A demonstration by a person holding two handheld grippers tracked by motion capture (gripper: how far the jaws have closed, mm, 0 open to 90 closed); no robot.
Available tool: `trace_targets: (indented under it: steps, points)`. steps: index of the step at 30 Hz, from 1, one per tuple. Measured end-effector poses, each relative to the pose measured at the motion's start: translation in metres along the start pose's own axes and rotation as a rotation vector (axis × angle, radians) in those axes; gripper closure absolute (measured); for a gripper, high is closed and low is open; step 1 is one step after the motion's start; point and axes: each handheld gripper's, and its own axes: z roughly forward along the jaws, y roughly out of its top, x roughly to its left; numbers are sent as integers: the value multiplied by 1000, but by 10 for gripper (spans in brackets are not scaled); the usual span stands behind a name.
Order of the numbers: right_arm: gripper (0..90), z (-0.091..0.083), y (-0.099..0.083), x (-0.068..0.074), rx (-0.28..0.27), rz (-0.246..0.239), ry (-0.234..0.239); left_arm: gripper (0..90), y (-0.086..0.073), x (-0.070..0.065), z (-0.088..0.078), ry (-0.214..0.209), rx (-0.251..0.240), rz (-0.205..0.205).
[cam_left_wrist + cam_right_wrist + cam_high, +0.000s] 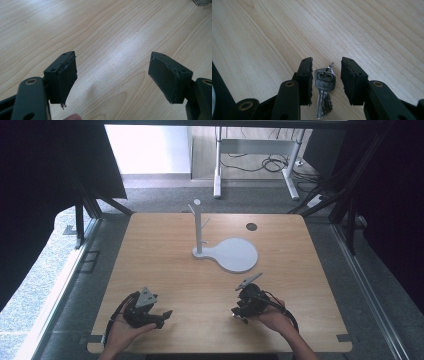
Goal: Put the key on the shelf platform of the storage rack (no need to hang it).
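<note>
A silver key point(324, 83) on a small ring lies flat on the wooden table point(165, 255), in the gap between the two jaws of my right gripper point(327, 61). The jaws stand a little apart on either side of the key and do not touch it. In the high view the right gripper point(239, 316) is held near the table's front right. My left gripper point(164, 319) is held near the front left. Its jaws point(113, 58) are wide apart over bare wood, with nothing between them.
A white stand point(198, 227) with short pegs rises from a round white base point(235, 254) at the table's middle. A dark round hole point(251, 226) lies behind it. Black frame posts flank the table. A white object's corner point(202, 2) shows far off.
</note>
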Motion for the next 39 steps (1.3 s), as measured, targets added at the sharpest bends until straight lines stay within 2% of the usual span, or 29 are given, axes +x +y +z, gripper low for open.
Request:
trace_targets:
  steps: [17,26,39]
  points:
    - [675,10,2,1,24,17,23,231,0,-2,2,-5,7,4]
    - [749,14,5,2,35,19,32,231,0,-1,3,-5,9,2]
    - [818,16,8,-1,53,32,21,231,-1,-1,4,-5,12,0]
